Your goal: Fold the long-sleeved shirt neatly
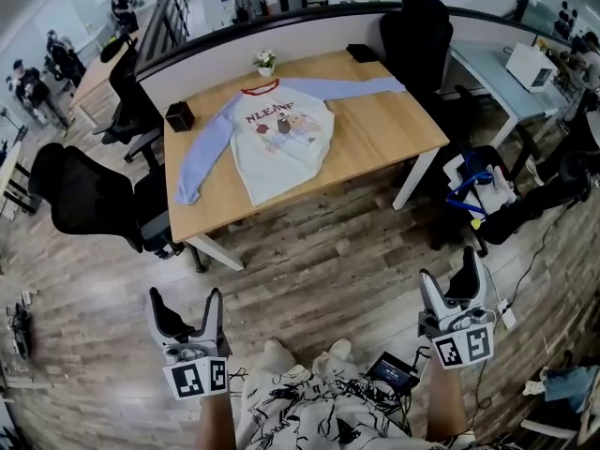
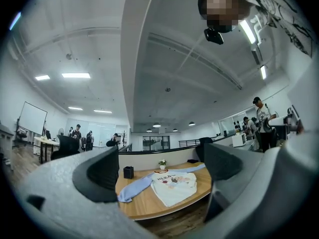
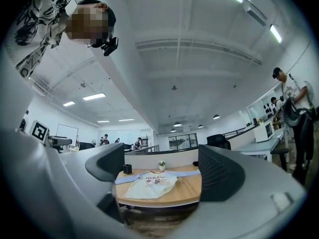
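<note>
Nearest the person and well short of the light wooden desk [image 1: 384, 134], the left gripper [image 1: 186, 300] and right gripper [image 1: 452, 276] were both released, jaws wide with nothing between them. On the desk the white long-sleeved shirt with pale blue sleeves [image 1: 281, 143] lay flat, sleeves outstretched. Along the desk's far edge stood a small black box [image 1: 179, 115] and a white-flowered potted plant [image 1: 265, 62].

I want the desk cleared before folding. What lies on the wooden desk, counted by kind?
Long-sleeved shirt: 1
Potted plant: 1
Black container: 1
Flat black item: 1
Total: 4
</note>
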